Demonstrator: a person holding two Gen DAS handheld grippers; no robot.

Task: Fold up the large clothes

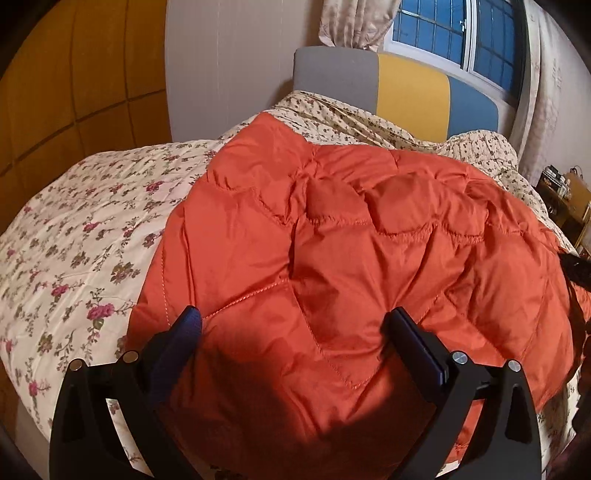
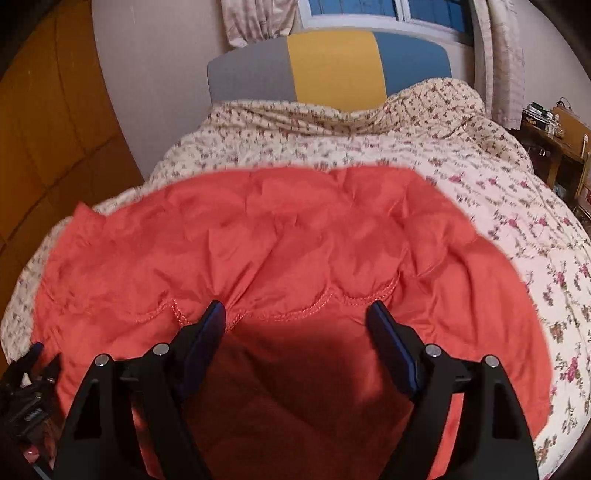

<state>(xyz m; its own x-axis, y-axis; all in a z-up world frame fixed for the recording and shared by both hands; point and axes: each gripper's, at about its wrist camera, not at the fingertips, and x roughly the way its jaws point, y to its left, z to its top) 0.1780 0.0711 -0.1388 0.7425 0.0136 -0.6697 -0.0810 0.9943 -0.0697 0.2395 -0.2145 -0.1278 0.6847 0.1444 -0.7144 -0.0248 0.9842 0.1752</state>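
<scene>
A large orange quilted jacket [image 1: 351, 251] lies spread on the floral bed cover [image 1: 74, 236]; it also shows in the right wrist view [image 2: 258, 236]. My left gripper [image 1: 293, 317] is open and empty, its fingers hovering just above the jacket's near part. My right gripper [image 2: 295, 312] is open and empty, over the jacket's near edge by a scalloped seam. The left gripper also shows in the right wrist view [image 2: 37, 360], at the far left beside the jacket's edge.
The floral bed cover [image 2: 535, 258] extends on both sides of the jacket. A grey, yellow and blue headboard [image 2: 332, 62] stands at the far end under a window [image 1: 454, 33] with curtains. An orange panelled wall [image 1: 74, 74] is left; a cluttered wooden side table [image 2: 554, 125] is right.
</scene>
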